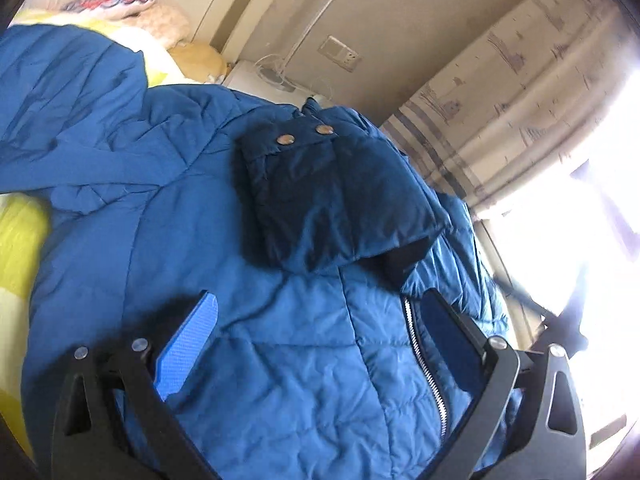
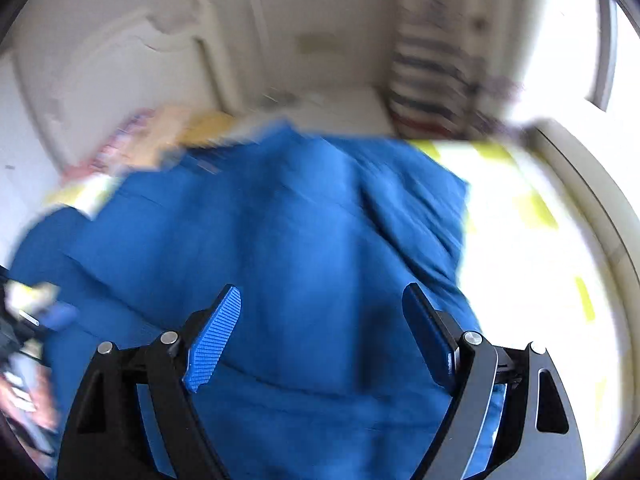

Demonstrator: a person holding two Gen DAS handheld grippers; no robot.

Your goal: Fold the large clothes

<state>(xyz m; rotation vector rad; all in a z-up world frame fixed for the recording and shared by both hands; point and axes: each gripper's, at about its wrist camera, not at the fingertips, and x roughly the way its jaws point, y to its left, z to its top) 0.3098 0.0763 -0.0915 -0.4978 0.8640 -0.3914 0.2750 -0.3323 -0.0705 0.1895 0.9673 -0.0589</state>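
I see the blue quilted jacket point(image 1: 192, 208) spread over a yellow-and-white bedspread point(image 1: 20, 240), filling most of the left wrist view. My left gripper point(image 1: 320, 308) stands spread wide, its blue pads point(image 1: 188, 344) on either side of the jacket's front panel, with the fabric lying below and between them; I cannot tell whether the pads touch the cloth. The silver zipper point(image 1: 424, 360) runs just inside the right-hand pad. A darker folded cuff with two metal snaps point(image 1: 304, 136) lies on the jacket ahead of the fingers.

The right wrist view is blurred. My right gripper point(image 2: 320, 300) is also spread wide, with nothing pinched; the jacket point(image 2: 280, 220) lies beneath and ahead of it. The bedspread point(image 2: 532, 216) shows to the right of the jacket's edge.
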